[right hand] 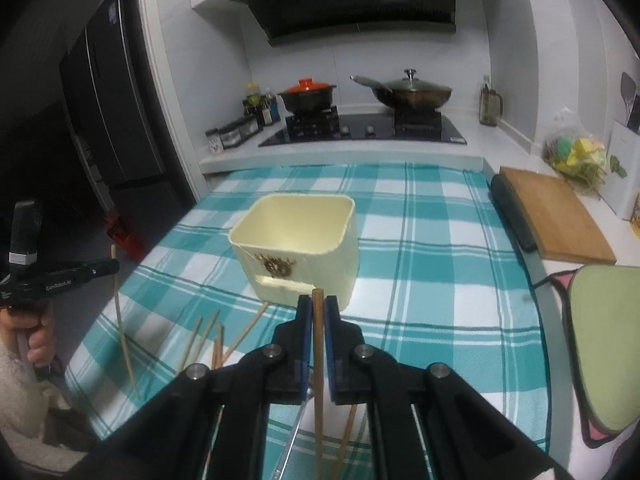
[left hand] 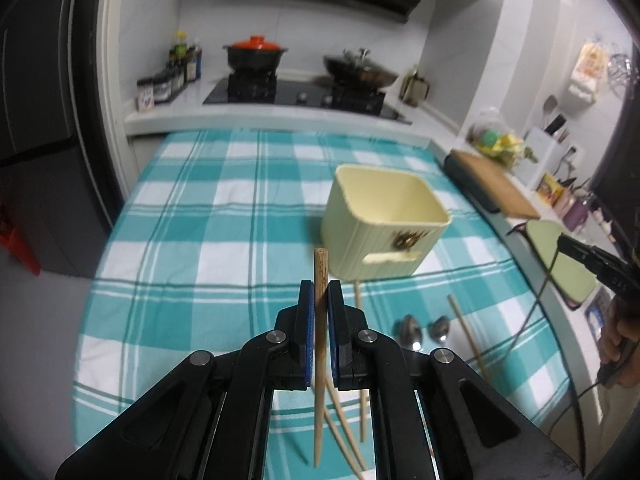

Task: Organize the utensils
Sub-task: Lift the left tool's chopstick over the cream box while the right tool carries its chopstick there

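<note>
My left gripper is shut on a wooden chopstick, held upright above the checked tablecloth. My right gripper is shut on another wooden chopstick, also upright. A cream utensil holder stands open-topped ahead of both grippers, also in the right wrist view. Several loose chopsticks lie on the cloth. Two metal spoons lie right of my left gripper. The left gripper and its chopstick show at the left of the right wrist view.
A wooden cutting board and a green mat lie on the counter at the right. A stove with a red-lidded pot and a wok stands at the back. A dark fridge is at the left.
</note>
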Available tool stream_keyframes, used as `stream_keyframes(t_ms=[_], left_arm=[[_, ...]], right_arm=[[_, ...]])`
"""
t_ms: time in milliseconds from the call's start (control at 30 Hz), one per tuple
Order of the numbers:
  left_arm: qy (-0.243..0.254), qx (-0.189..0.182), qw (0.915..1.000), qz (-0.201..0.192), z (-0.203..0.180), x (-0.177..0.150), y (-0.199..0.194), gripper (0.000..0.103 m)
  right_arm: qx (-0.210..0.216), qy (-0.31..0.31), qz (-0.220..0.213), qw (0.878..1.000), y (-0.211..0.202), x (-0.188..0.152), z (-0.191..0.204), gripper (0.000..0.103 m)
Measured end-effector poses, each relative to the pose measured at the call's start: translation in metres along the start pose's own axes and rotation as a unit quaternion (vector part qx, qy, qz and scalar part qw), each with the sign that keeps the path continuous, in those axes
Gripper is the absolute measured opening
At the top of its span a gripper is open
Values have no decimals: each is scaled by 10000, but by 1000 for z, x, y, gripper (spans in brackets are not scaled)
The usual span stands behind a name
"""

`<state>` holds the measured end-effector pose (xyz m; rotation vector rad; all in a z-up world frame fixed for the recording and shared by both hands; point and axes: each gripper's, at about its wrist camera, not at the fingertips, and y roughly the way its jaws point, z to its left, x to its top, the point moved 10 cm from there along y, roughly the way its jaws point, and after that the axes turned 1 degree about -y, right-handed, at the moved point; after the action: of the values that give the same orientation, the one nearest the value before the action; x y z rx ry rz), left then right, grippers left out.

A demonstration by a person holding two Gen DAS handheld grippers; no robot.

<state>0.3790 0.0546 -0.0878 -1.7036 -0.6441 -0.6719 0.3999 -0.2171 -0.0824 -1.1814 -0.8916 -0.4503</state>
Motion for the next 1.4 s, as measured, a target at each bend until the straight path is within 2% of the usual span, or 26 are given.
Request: stream_keyframes(t_ms=[267, 467, 667, 833, 967, 1100, 1233, 1400], left_arm=[[-145, -459, 9975, -526, -13, 39, -35, 5], [-233, -793, 9917, -986, -33, 108, -43, 5], [-272, -868, 9844, -1504, -58, 181, -28, 5], [-243, -511, 9799, -1913, -67, 219, 11, 5], [-198, -284, 9868, -1582, -72, 218, 67, 5], [-205, -214, 9946, -994, -71, 195, 124, 5], [-178, -146, 9981, -565, -69, 170, 159, 5], [-67, -53, 9998, -176, -71, 150, 186, 6]], right_arm=[[-140, -237, -732, 9969, -39, 38, 25, 6], [-86, -312, -1244, 9917, -46, 96, 38, 6], [-169, -579, -1747, 9828, -34, 168, 50, 6], [-256, -684, -1995, 9772, -6, 204, 52, 6], [-231, -588, -1854, 9806, 34, 205, 44, 6], [-159, -466, -1327, 9899, 83, 187, 33, 6], [-43, -241, -676, 9974, 128, 160, 20, 6], [-28, -52, -135, 9999, 165, 133, 7, 6]])
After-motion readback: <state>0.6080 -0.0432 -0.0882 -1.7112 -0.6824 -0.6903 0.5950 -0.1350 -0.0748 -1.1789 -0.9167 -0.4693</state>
